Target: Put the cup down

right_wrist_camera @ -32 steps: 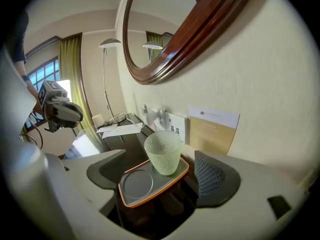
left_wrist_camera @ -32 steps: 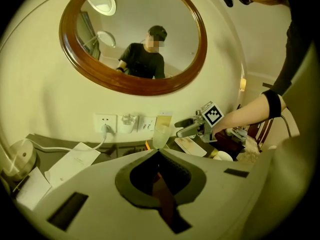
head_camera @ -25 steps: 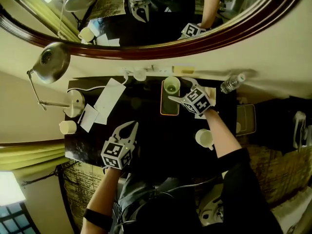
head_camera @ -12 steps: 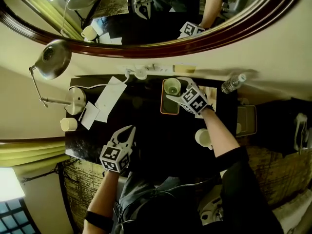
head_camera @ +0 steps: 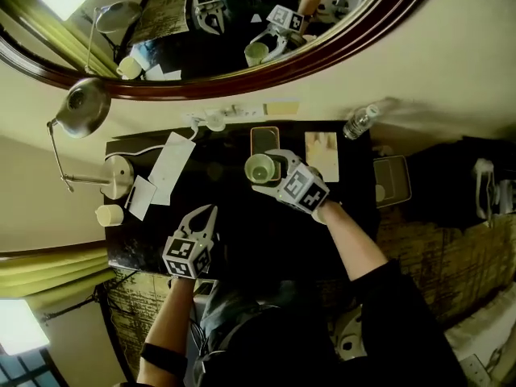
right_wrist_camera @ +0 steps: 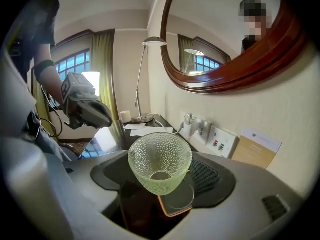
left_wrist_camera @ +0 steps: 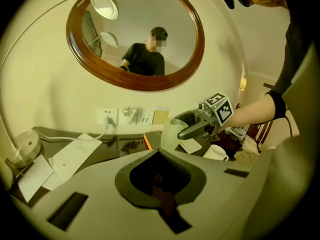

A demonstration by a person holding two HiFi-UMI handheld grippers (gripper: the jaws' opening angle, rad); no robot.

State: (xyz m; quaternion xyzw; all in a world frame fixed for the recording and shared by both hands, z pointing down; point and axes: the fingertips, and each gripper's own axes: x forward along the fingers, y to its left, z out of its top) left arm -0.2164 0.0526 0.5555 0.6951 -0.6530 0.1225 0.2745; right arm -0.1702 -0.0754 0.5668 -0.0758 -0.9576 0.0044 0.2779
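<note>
A pale green dimpled glass cup (head_camera: 258,166) hangs above the dark tabletop (head_camera: 242,232), with my right gripper (head_camera: 266,172) shut on it. Its jaws have just been closing, with the cup between them. In the right gripper view the cup (right_wrist_camera: 160,166) fills the space between the jaws, upright, above a dark tray with an orange rim (right_wrist_camera: 175,211). That tray (head_camera: 264,139) lies just behind the cup in the head view. My left gripper (head_camera: 203,213) is shut and holds nothing, near the table's front left. The left gripper view shows the cup (left_wrist_camera: 172,134) lifted.
A desk lamp (head_camera: 81,107) with a round base (head_camera: 119,174) stands at the left beside white papers (head_camera: 171,164). A water bottle (head_camera: 359,122) and a card (head_camera: 322,156) lie at the back right. A white mug (left_wrist_camera: 216,153) sits under the right arm. Wall sockets (head_camera: 218,119) and a mirror (head_camera: 242,22) are behind.
My right gripper closed round the cup on the tray, then lifted it and carried it toward me and to the left. The left gripper has hardly moved.
</note>
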